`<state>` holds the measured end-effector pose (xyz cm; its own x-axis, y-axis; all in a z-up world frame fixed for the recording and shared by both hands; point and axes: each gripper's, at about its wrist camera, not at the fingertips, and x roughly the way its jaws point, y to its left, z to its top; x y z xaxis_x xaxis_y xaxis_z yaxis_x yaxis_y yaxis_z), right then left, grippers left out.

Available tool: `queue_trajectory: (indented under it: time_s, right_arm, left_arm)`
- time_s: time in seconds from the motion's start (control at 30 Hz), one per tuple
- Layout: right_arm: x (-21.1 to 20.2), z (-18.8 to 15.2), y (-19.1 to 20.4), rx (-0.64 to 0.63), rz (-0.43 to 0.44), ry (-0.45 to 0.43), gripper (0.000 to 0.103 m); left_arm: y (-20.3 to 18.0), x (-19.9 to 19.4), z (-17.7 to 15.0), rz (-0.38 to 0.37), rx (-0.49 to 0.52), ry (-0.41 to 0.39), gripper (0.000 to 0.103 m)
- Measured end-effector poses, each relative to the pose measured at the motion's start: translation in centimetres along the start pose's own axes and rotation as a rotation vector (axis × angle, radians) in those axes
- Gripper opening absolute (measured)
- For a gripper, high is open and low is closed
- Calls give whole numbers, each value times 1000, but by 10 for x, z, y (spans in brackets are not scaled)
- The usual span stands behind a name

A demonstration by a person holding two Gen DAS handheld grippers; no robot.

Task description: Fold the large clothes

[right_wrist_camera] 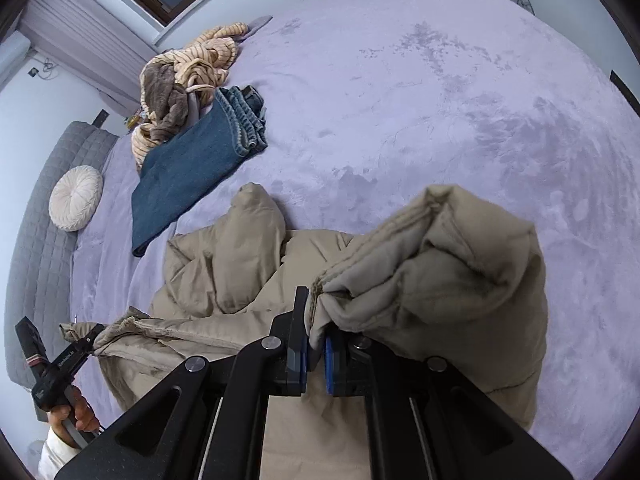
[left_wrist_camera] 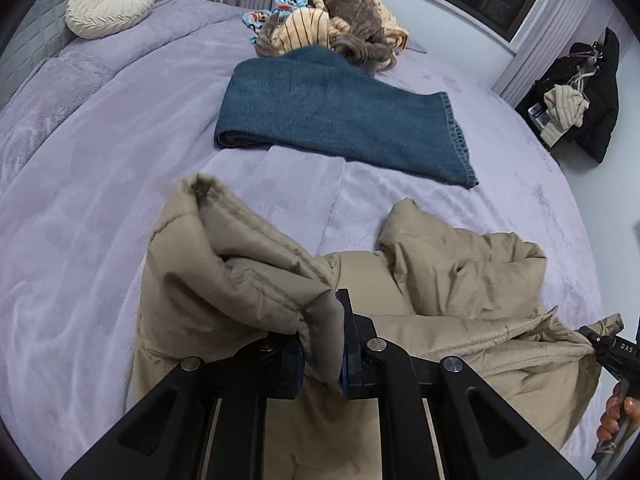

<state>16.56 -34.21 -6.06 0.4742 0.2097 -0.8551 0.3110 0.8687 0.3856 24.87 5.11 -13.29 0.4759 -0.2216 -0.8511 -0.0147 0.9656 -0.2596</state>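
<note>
A beige puffer jacket (left_wrist_camera: 460, 280) lies crumpled on the lilac bed cover (left_wrist_camera: 100, 208). My left gripper (left_wrist_camera: 322, 344) is shut on one edge of the jacket, and a padded fold bulges up to the left of its fingers. In the right wrist view my right gripper (right_wrist_camera: 316, 344) is shut on another edge of the jacket (right_wrist_camera: 224, 264), with a bulky fold to the right of its fingers. Each view shows the other gripper far off, pinching a jacket corner: the right gripper (left_wrist_camera: 592, 340) at the right edge and the left gripper (right_wrist_camera: 90, 344) at lower left, in a hand.
Folded blue jeans (left_wrist_camera: 332, 112) lie further up the bed. Behind them sits a heap of striped and brown clothes (left_wrist_camera: 340, 28). A round cream cushion (left_wrist_camera: 108, 2) leans on the grey headboard. Dark coats (left_wrist_camera: 588, 92) hang by the wall at right.
</note>
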Motion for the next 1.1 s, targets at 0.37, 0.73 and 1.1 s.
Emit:
queue_trajectory:
  time_s: [0.37,0.73,1.1]
  right_arm:
    - [71,12,-27,56,40,7,7]
    - [40,17,-11,-4,71,15,49]
    - [55,-24,46,-192,90,75,17]
  left_arm:
    - [-1,60,1,31,45,20,15]
    - [-10,-3,-1,85,151,-129,95]
    - [-81,27,-33,-104,288,-25,65]
